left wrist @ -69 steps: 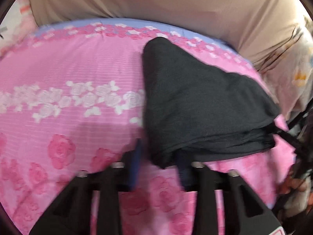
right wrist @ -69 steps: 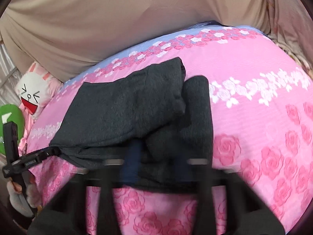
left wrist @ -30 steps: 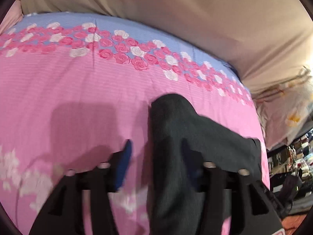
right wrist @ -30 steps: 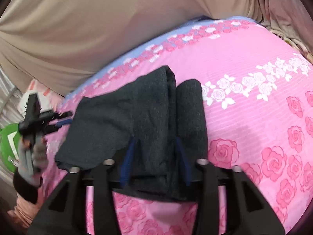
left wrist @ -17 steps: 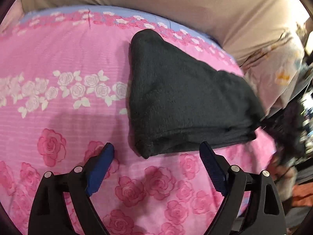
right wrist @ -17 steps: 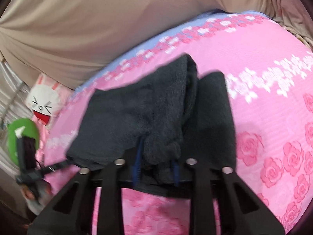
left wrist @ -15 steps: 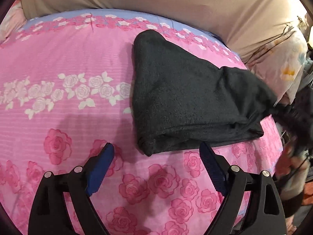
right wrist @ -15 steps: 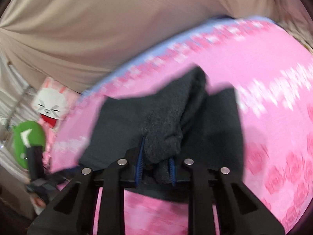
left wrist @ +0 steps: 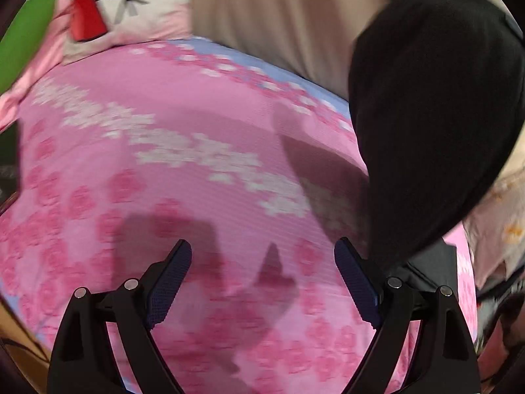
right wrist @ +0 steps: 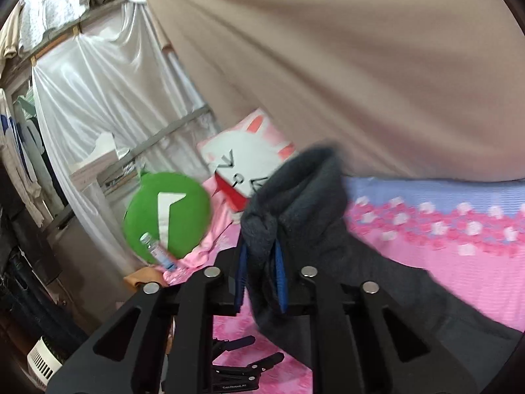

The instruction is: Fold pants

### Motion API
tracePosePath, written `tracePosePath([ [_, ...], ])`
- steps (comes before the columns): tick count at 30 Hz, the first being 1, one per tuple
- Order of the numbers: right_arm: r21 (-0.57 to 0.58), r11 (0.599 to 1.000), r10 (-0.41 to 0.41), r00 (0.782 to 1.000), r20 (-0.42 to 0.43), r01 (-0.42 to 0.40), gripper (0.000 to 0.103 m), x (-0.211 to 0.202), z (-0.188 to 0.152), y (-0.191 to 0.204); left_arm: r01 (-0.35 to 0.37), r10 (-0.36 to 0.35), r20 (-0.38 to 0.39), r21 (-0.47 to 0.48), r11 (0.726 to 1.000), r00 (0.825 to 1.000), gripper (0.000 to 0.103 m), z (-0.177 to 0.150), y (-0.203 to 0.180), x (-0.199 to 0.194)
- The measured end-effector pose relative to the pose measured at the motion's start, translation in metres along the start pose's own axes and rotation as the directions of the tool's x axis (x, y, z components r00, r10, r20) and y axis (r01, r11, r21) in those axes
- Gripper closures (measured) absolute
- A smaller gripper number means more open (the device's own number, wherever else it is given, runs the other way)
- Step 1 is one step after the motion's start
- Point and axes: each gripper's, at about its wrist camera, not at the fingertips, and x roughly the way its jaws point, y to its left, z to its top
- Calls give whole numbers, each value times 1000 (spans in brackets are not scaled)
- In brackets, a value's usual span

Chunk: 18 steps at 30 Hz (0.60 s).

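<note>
Pink rose-printed bedding (left wrist: 164, 170) with a pale blue border covers the bed, backed by a draped beige cloth (right wrist: 361, 65); a white rabbit-face pillow (right wrist: 242, 161) and a round green cushion (right wrist: 167, 213) are propped at the head end.

The dark grey pants (right wrist: 295, 223), already folded into a bundle, are lifted clear of the bedding at the gripped end. The right gripper (right wrist: 261, 272) is seen with its blue pads closing tightly on a thick bunch of the fabric, which trails down and to the right toward the mattress. In the left wrist view the pants (left wrist: 433, 115) hang as a dark mass at the upper right, a shadow being cast on the sheet beneath. The left gripper (left wrist: 262, 282) is spread about as wide as it goes, with nothing between its pads, only bare sheet.

The folding itself appears finished; the step in hand is judged to be carrying the bundle off. What is next called for is a steady carry with the grip maintained, so the folds are not shaken loose, and a flat set-down spot.

Compared with half a second earlier, the bundle, then lying on the bed, is now raised, and the right pads have been drawn closer. The left gripper, then aimed at the bundle, is now turned toward open sheet.
</note>
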Motion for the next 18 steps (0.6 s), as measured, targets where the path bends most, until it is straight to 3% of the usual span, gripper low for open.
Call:
tracePosePath([
  [3,24,1000,-13,999,-38,14,91,23,-10,-8,-18,18,10,-31,999,1000,17,4,15,-6],
  [6,13,998,-68,998,-8,68,91,15,-9,-15,-9,9,9,-23,1000,1000,17,6,9,-7],
  [12,-40,992,-123,989,-87,120,90,22,-18,-21,89,-89,-14,-30,996,996,16,15,-4,15],
  [18,-43,996,-89,984,-157,83,91,74,-26,0,102,-106,-55,-68,992,993,16,7,0,29],
])
